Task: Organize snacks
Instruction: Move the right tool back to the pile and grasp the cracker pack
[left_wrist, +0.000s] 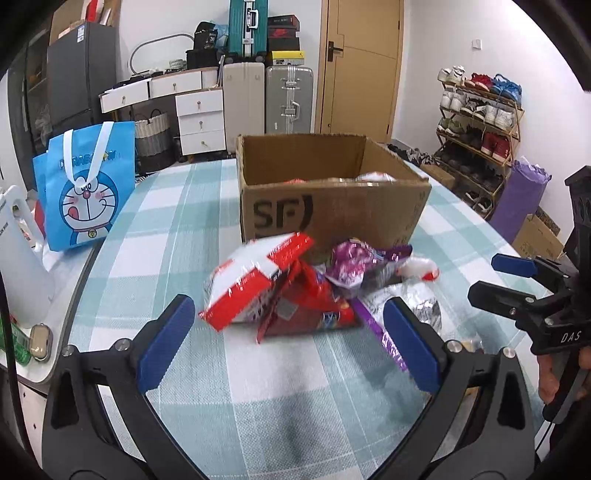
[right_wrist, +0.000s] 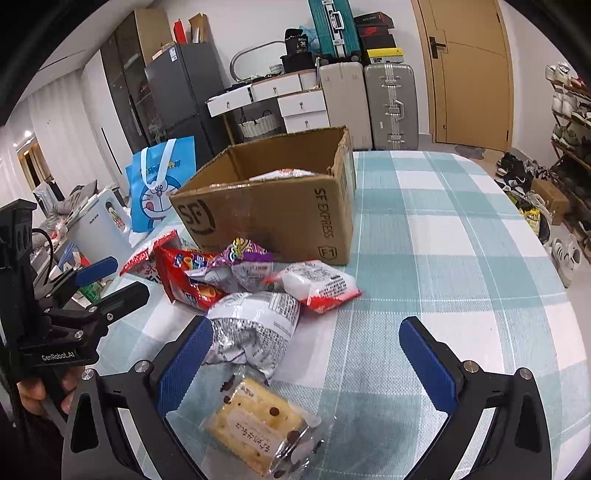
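On the checked tablecloth, before the brown cardboard box (right_wrist: 266, 206) | loose snack packets (right_wrist: 236, 280) piled | left gripper (left_wrist: 288, 343) and right gripper (right_wrist: 306, 358) both spread, empty | advice: pinch one packet's edge, lift clear.

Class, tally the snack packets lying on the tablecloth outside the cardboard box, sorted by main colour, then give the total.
Red and white packets: 2
Red packet: 1
Purple packet: 1
Silver-grey packet: 1
Clear cracker packet: 1
Total: 6
Snacks inside the cardboard box are only partly visible and not counted.
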